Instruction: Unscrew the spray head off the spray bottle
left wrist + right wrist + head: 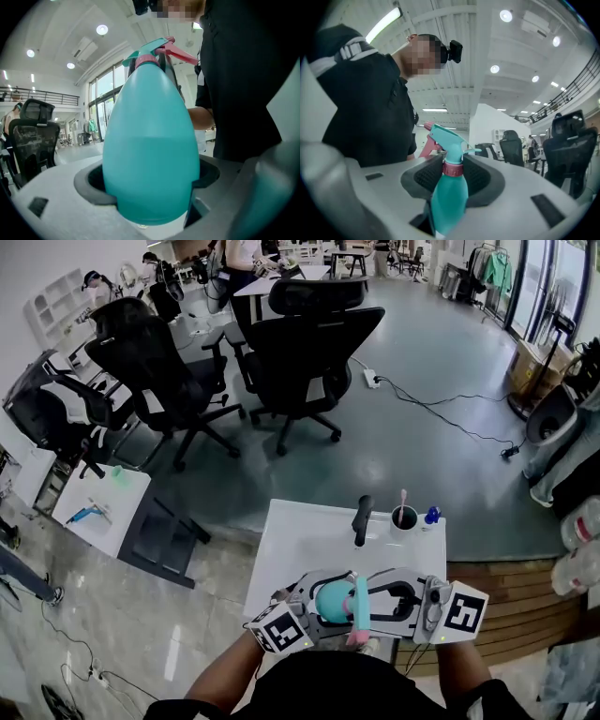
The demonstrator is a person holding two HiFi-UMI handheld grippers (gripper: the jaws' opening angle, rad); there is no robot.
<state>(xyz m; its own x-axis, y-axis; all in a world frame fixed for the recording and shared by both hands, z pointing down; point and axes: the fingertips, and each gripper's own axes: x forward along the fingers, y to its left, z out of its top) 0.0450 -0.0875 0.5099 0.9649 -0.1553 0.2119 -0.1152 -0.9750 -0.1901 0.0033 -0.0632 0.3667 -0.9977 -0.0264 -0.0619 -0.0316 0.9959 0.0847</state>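
Plainly, both grips are already set for the twist. The left tool is clamped on the wide teal body of the spray bottle, and the right tool appears closed on the spray head at its pink collar. The bottle is held in the air just above the near edge of the worktop, close to the person's chest. To do this step well, I judge the left tool should hold the body dead steady while the right one turns only the collar about the neck's own axis. Pressure belongs on the ribbed ring, not on the pink trigger, which would give way. The smooth, rounded body may slip round in its pads, so a firm squeeze is wise. Little stands in the way: a dark handle-like object, a cup and a small blue item stand along the far edge toward the far right corner, well apart. Office chairs stand on the floor beyond.
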